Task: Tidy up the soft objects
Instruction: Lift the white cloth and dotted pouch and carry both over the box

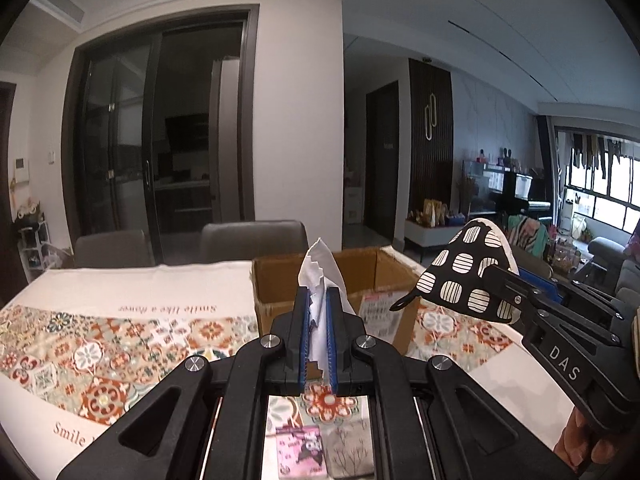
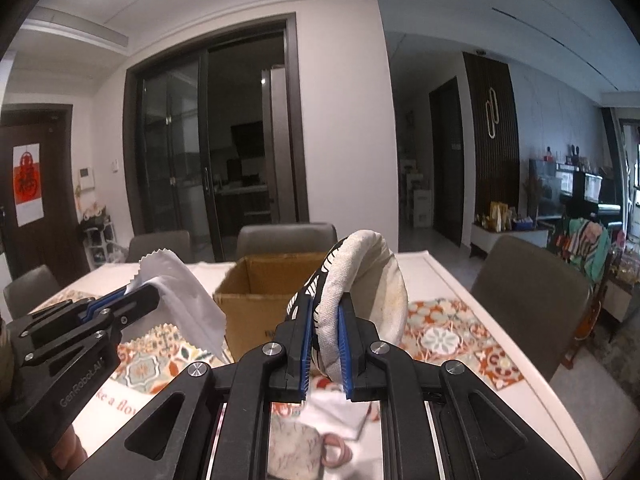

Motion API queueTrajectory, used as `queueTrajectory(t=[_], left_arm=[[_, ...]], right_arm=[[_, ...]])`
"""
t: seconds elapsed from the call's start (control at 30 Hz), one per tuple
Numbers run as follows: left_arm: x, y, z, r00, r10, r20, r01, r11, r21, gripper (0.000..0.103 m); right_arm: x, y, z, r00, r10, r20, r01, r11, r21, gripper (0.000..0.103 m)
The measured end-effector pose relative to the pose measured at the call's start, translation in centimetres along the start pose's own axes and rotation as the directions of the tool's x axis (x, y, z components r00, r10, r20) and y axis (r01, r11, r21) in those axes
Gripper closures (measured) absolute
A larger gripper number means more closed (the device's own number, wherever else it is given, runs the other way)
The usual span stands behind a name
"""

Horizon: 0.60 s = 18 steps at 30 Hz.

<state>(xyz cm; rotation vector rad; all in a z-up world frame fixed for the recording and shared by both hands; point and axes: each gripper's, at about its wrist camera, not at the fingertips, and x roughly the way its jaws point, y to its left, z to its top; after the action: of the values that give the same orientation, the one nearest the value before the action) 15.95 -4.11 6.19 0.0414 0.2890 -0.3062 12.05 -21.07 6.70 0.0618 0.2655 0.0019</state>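
My left gripper [image 1: 318, 304] is shut on a white cloth [image 1: 320, 276] with a zigzag edge and holds it up in front of the open cardboard box [image 1: 320, 266]. It also shows at the left of the right wrist view [image 2: 140, 294], with the cloth [image 2: 188, 304] hanging from it. My right gripper [image 2: 324, 312] is shut on a black oven mitt with white patterned spots and a cream lining [image 2: 372, 276]. In the left wrist view the mitt [image 1: 468, 276] hangs just right of the box, held by the right gripper [image 1: 500, 280].
The table carries a patterned runner [image 1: 100, 352] with "Smile like a flower" text. A pink packet [image 1: 300, 452] and a folded cloth [image 1: 348, 452] lie under the left gripper. A mug [image 2: 304, 452] stands under the right gripper. Chairs [image 2: 532, 300] surround the table.
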Motion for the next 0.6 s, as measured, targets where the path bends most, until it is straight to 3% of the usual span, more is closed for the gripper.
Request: queueTrajectory(t=[0.6], left_arm=[[4.5, 0.6, 4.1, 0.996, 0.024, 0.091, -0.027, 0.999, 0.033, 0.094]], right_arm=[[3.8, 0.6, 3.4, 0.997, 0.022, 0.073, -0.018, 0.999, -0.045, 0.09]])
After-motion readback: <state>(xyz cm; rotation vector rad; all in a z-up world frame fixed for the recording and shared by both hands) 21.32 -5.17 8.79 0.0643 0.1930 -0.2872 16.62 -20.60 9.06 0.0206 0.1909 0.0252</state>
